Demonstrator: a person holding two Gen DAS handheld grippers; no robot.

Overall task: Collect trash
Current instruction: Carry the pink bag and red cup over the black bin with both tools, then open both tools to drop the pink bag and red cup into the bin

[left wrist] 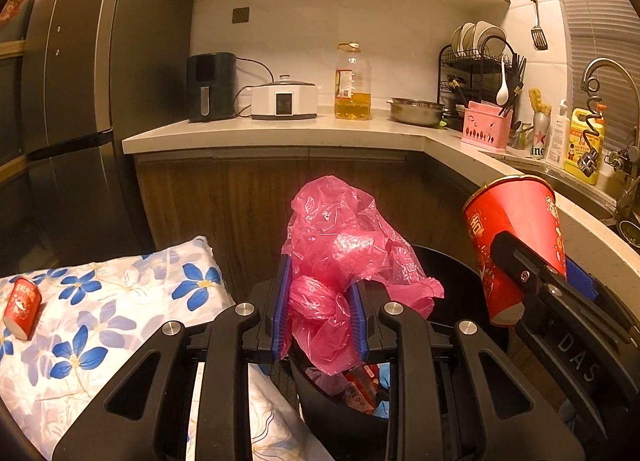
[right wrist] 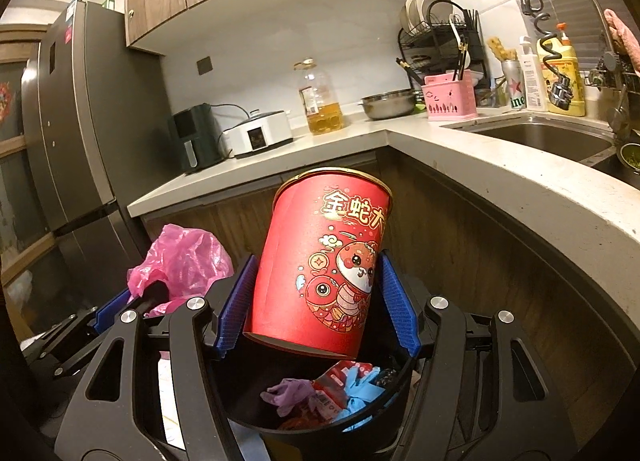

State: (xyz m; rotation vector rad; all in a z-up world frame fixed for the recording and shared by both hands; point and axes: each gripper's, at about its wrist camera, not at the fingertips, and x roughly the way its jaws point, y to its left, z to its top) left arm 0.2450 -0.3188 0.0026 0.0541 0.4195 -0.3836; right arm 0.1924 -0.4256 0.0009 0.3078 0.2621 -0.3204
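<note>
- We are clenching the left gripper on a crumpled pink plastic bag and grasping a red paper cup in the right gripper, both above the black bin.
- The countertop is curving close at our right.
- Only the left wrist view is showing a second red cup lying on the floral cloth; the right wrist view is showing gloves and wrappers inside the bin.

Black trash bin: floor and near rim hidden behind the gripper frame in both views. Red paper cup: slogan cut off by its own curve. Pink plastic bag: lower end hangs into the bin, partly hidden. Bottle labels beside the sink too small to read.
</note>
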